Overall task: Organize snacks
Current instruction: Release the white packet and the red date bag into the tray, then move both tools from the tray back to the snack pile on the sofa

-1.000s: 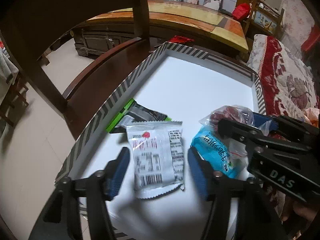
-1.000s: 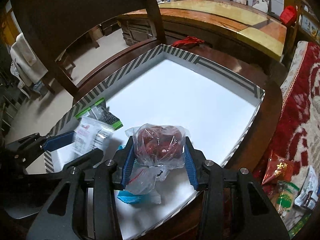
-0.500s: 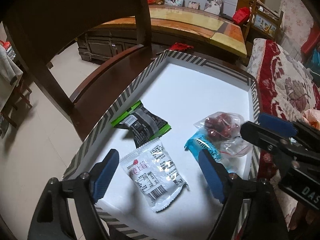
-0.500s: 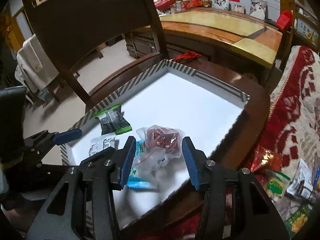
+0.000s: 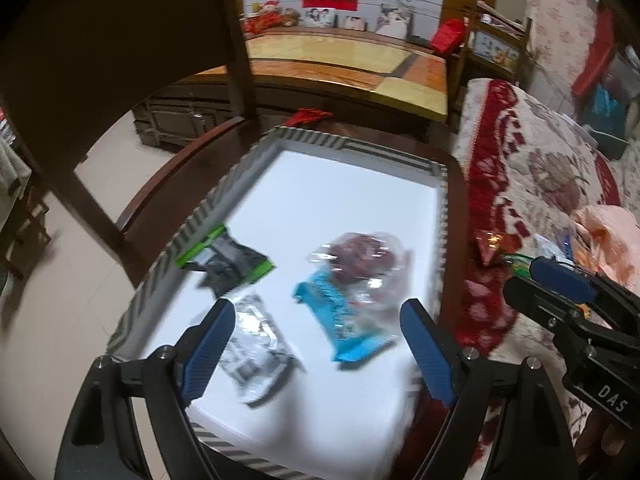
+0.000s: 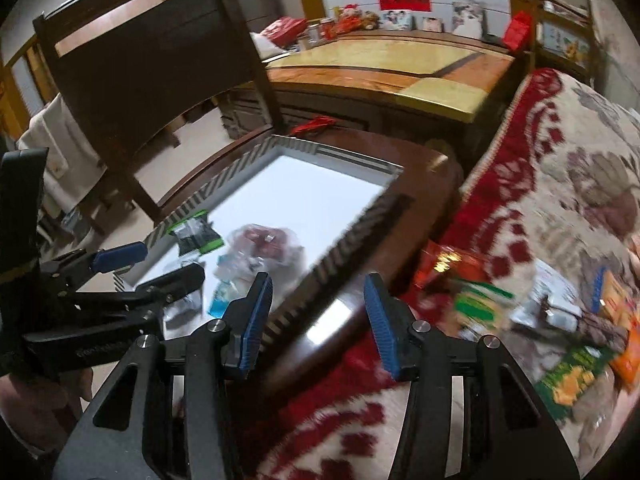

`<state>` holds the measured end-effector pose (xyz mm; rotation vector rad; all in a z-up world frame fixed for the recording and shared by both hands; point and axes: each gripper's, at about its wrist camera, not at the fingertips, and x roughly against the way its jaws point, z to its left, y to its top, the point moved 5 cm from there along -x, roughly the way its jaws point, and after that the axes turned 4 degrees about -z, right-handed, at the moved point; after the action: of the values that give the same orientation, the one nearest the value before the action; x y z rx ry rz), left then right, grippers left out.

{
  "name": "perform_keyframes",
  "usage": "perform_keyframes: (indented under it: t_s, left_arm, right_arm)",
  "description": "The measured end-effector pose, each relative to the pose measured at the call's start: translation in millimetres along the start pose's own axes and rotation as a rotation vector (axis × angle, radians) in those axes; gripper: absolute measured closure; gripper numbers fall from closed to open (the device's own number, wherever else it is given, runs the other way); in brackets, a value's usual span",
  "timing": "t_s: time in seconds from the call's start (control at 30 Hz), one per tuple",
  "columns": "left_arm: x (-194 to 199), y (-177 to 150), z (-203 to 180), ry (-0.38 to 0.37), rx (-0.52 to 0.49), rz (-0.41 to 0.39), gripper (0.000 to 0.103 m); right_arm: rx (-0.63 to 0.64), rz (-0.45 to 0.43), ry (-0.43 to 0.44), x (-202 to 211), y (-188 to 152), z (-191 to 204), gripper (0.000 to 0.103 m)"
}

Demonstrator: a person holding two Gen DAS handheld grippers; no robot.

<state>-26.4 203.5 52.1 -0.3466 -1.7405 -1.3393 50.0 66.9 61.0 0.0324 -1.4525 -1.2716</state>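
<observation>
A white tray with a striped rim (image 5: 224,188) sits on a dark wooden chair seat. In it lie a black-and-green packet (image 5: 228,262), a white packet (image 5: 252,340), a blue packet (image 5: 340,316) and a clear bag of red snacks (image 5: 360,256). My left gripper (image 5: 316,352) is open and empty above the tray's near edge. My right gripper (image 6: 316,320) is open and empty, over the chair's right edge (image 6: 360,280). Several loose snack packets (image 6: 572,364) lie on the red floral blanket (image 6: 560,184) to the right.
The chair back (image 5: 120,60) rises at the left. A long wooden table (image 5: 352,68) stands behind the tray. The red floral blanket (image 5: 532,168) covers the surface to the right. The right gripper shows at the right of the left wrist view (image 5: 568,280).
My right gripper let go of the clear bag of red snacks and swung right towards the blanket. My left gripper pulled back from the white packet. Both views are blurred by motion.
</observation>
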Motion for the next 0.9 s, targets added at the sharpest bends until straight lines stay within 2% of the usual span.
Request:
perform_keyframes:
  t_s: [0.57, 0.9]
  left_arm:
    - [11, -10, -84, -0.102, -0.102, -0.008, 0.017]
    - [15, -22, -135, -0.162, -0.171, -0.003, 0.017]
  right_arm:
    - [-0.103, -0.032, -0.167, 54, -49, -76, 0.056]
    - [-0.177, -0.049, -0.233, 85, -75, -120, 0.055]
